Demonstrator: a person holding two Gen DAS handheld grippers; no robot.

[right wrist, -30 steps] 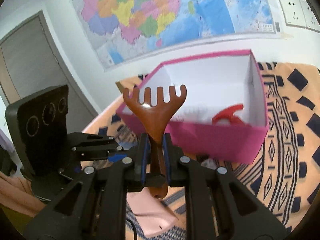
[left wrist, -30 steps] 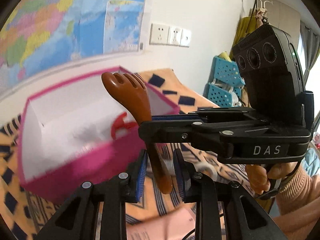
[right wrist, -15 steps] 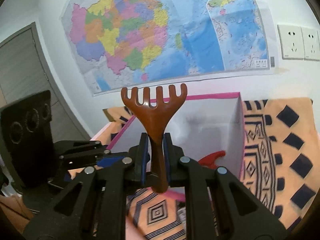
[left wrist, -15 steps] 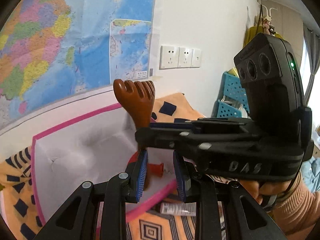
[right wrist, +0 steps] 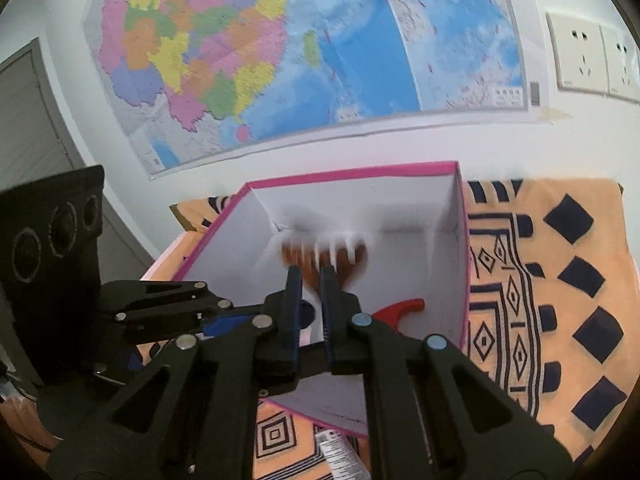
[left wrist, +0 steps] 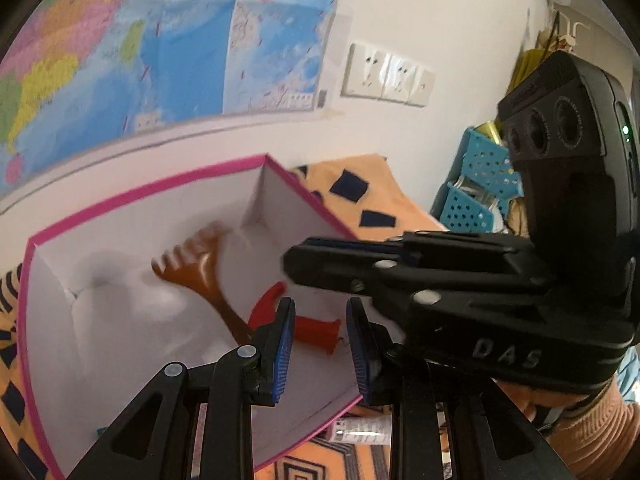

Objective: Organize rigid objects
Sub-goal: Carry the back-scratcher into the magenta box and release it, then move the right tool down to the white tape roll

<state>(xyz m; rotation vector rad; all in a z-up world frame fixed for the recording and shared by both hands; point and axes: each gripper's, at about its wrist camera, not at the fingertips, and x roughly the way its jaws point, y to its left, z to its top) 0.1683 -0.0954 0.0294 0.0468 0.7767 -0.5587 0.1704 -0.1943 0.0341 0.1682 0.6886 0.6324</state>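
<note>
A pink box [left wrist: 144, 192] with white inner walls stands on the patterned cloth; it also shows in the right wrist view [right wrist: 352, 170]. The brown wooden fork [left wrist: 196, 272] is blurred, inside the box, free of any fingers; in the right wrist view the fork [right wrist: 324, 256] is a blur just past my fingertips. A red handled tool [left wrist: 308, 326] lies on the box floor, also in the right wrist view [right wrist: 396, 308]. My left gripper [left wrist: 318, 344] is open and empty over the box. My right gripper [right wrist: 309, 292] has its jaws slightly parted, with nothing between them.
A wall map and sockets [left wrist: 386, 78] are behind the box. Blue baskets [left wrist: 480, 184] stand at the right. A small tube [right wrist: 340, 452] lies on the cloth in front of the box. The patterned cloth [right wrist: 560, 280] spreads to the right.
The right gripper has let go of the brown fork, which has dropped into the pink box. Both grippers have tilted down over the box.
</note>
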